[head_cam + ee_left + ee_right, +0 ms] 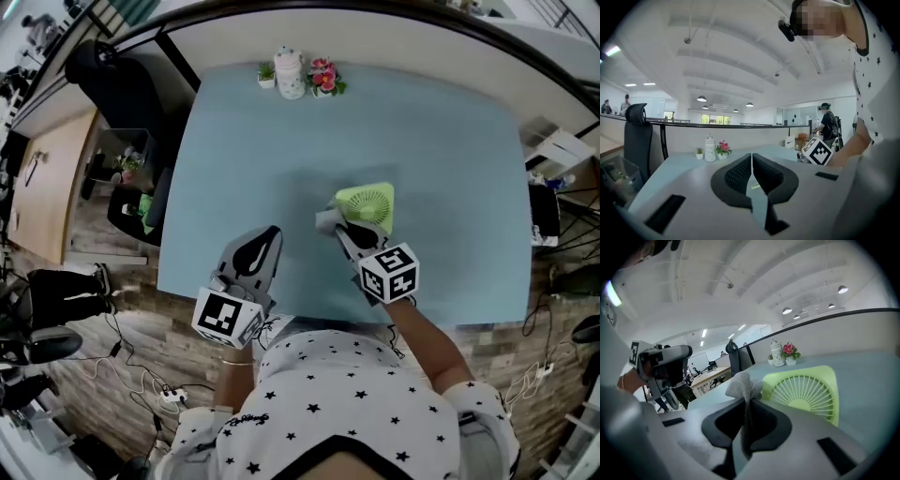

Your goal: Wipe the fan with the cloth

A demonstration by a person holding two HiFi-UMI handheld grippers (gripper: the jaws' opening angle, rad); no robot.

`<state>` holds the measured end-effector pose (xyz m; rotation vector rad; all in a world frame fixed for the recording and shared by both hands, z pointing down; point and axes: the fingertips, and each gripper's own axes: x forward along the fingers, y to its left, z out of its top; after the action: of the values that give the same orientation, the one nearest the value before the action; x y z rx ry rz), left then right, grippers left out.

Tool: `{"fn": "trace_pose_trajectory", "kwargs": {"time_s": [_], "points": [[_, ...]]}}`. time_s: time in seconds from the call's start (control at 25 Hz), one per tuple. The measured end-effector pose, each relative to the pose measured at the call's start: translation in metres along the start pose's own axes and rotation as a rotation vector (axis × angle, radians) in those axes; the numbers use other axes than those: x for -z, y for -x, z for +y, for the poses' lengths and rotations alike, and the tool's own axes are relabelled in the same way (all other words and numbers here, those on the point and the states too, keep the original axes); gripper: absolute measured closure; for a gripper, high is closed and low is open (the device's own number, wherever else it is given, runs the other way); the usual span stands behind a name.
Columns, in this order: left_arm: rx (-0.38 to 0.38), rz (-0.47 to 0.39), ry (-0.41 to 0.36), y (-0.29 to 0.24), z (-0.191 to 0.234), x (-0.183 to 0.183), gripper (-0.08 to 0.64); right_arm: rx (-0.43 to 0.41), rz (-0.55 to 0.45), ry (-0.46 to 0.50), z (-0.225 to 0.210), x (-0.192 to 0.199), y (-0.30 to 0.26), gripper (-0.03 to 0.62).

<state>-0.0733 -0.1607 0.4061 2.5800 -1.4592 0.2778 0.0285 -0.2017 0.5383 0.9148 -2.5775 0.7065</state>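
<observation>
A small lime-green fan [367, 205] [808, 391] stands on the light blue table [431, 141], its round grille facing me. My right gripper [341, 230] [749, 401] is shut on a grey cloth [327, 221] [743, 386], which bunches above the jaws just left of the fan's front. Whether the cloth touches the fan is unclear. My left gripper [265, 236] [752, 161] hovers over the table's near edge, left of the fan, jaws shut with nothing between them.
A white jar [290, 73] [710, 149] between two small potted plants [324, 79] stands at the table's far edge. A black office chair [117, 80] [636, 133] stands off the far left corner. Cables lie on the floor [141, 375]. Another person [828, 124] stands far behind.
</observation>
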Motion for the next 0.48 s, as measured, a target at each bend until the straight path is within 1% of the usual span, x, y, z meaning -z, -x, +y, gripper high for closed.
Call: {"fn": "trace_pose_trajectory", "kwargs": {"time_s": [0.28,0.48], "points": [[-0.030,0.007,0.012,0.010,0.007,0.004,0.526,0.037,0.044,-0.018,-0.012,0.015,-0.008,0.565],[-0.020,0.007,0.011,0.007,0.005,0.004,0.526,0.070,0.040,-0.041,-0.024,0.017,-0.003,0.565]]}}
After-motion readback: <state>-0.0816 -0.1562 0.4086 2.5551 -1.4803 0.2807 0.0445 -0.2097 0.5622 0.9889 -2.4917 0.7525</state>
